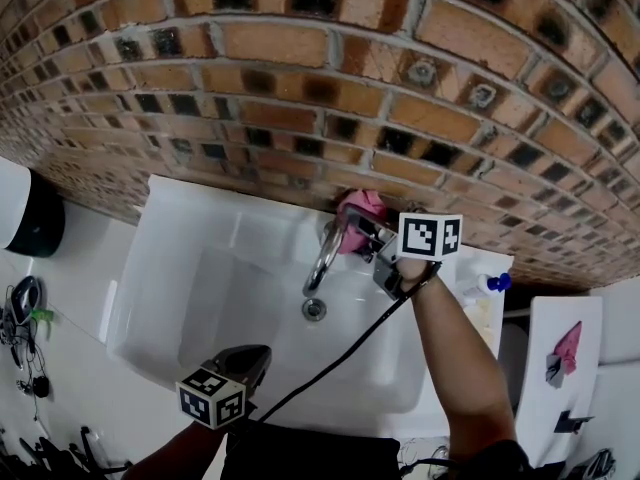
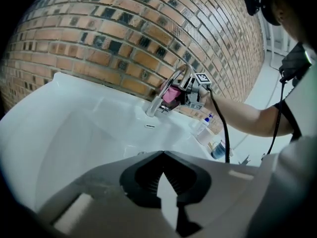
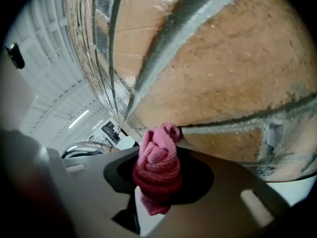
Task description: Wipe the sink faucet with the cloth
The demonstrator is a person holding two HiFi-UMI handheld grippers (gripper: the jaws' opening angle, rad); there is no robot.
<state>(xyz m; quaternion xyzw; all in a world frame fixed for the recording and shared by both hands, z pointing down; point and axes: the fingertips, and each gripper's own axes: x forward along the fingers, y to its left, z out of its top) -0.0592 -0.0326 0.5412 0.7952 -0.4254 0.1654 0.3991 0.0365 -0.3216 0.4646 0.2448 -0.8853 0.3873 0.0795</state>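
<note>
The pink cloth, a soft ribbed wad, is pinched in the right gripper beside the curved shiny metal faucet, while the left gripper is pressed together, empty.

The wall across the top of the head view was orange-brown brick with dark square insets and pale grey mortar. Below it the sink was plain white and the faucet shiny silver. The cloth at centre was pink, shading to deeper red lower down in the right gripper view. The left gripper and right gripper were dark grey, their cubes printed with black-and-white squares. A bottle cap at right was blue.
</note>
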